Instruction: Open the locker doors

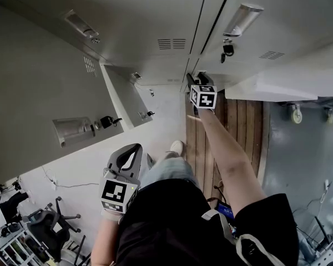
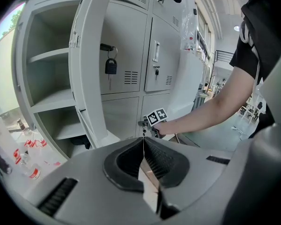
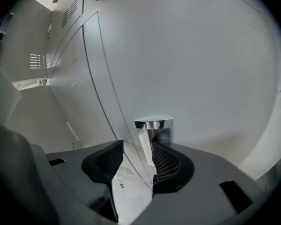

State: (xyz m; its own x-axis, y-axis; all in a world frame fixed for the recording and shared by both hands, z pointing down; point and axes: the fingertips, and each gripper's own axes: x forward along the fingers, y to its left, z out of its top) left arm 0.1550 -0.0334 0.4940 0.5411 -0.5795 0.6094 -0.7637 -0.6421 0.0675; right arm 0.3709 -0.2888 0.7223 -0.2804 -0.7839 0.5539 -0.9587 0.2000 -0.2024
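I saw one tall grey locker door (image 2: 91, 78) swung wide open (nearly edge-on in the left gripper view), with a black padlock (image 2: 110, 67) hanging at its latch. The upper doors (image 2: 161, 55) to its right stood shut, vented and flush. The lower door (image 3: 192, 64) was plain pale grey, and a chrome knob (image 3: 153, 124) stood out from it. Whether it was ajar I could not tell.

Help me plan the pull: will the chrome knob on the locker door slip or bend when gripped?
The chrome knob looks mirror-polished, so it is probably slippery in a grip. It seems a short solid metal stub, likely stiff; its wider cap may stop jaws sliding off.
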